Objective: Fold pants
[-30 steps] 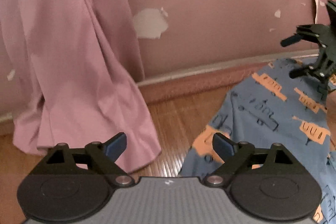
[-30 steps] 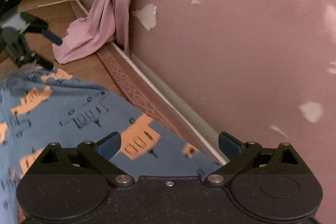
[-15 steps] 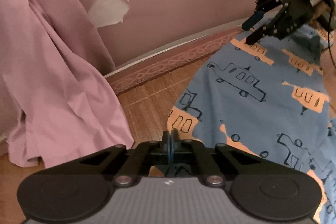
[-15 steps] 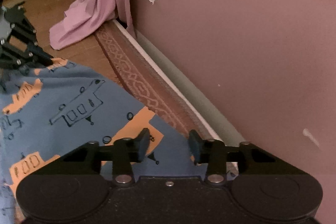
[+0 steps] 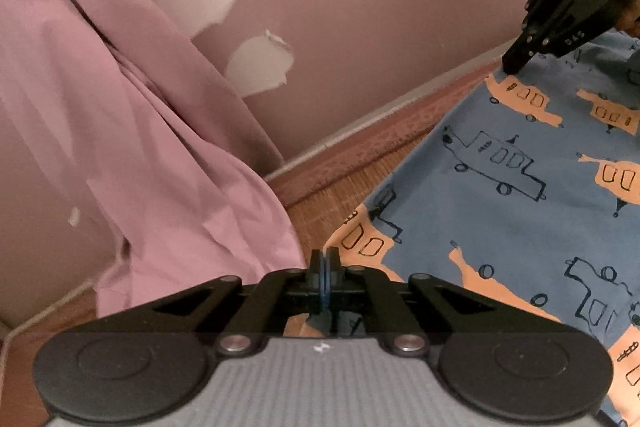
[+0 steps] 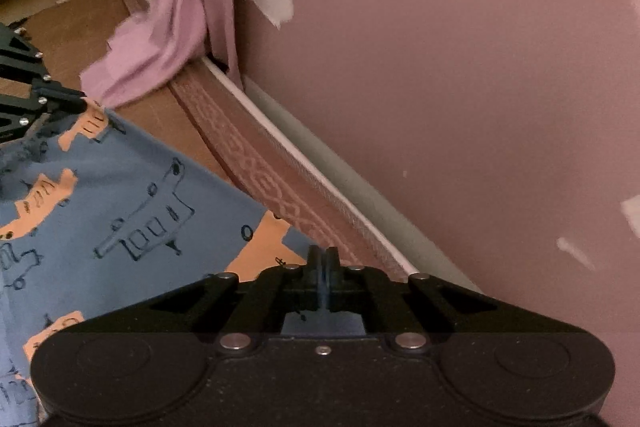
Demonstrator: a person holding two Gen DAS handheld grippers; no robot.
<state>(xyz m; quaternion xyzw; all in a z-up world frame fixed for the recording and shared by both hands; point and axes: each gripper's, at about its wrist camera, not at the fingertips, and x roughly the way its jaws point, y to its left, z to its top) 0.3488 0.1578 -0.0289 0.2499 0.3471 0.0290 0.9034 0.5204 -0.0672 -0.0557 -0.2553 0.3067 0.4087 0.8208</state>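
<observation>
The pants (image 5: 520, 211) are blue with orange and outlined vehicle prints, spread on a woven mat. In the left wrist view my left gripper (image 5: 325, 267) is shut, pinching the pants' near left edge. At the top right of that view my right gripper (image 5: 514, 67) presses its tip on the far edge of the pants. In the right wrist view the pants (image 6: 120, 211) fill the lower left, and my right gripper (image 6: 323, 263) is shut on their edge. My left gripper (image 6: 80, 103) shows at the far left, tip on the fabric's corner.
A pink curtain (image 5: 120, 131) hangs down to the mat on the left and shows again as the curtain (image 6: 176, 27) in the right wrist view. A pink wall (image 6: 460, 87) with peeling paint and a white baseboard (image 6: 340, 195) borders the patterned mat edge (image 6: 256, 163).
Both grippers went from open to shut on the pants' edge; the left closed first, the right finished closing in the last half second. The fabric edge now looks stretched between them.
</observation>
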